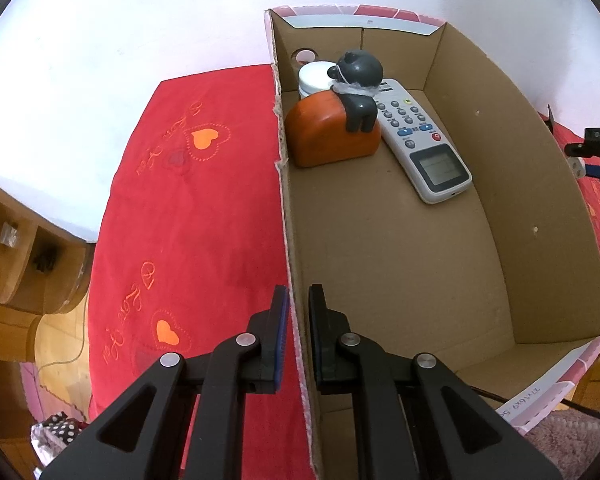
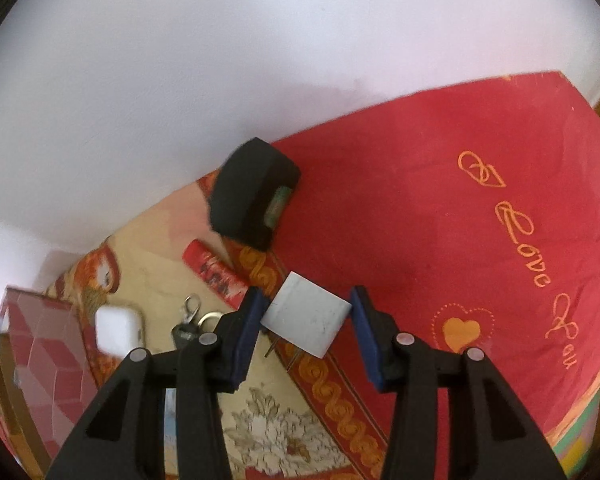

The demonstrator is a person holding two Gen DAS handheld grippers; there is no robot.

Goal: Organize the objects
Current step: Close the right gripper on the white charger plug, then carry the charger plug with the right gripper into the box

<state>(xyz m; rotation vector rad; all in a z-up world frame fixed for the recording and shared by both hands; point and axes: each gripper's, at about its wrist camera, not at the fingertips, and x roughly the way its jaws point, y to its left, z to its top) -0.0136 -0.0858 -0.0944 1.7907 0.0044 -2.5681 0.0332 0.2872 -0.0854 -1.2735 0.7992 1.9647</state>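
Note:
My left gripper is shut on the left wall of an open cardboard box, one finger outside and one inside. At the box's far end lie a grey bear figurine on an orange block, a white jar and a white remote. My right gripper is shut on a white plug charger, held above the cloth with its metal prongs pointing down and left.
A red embroidered cloth covers the surface. On it lie a black case, a red tube, keys and a white earbud case. The box's pink outer side stands at the left. A white wall rises behind.

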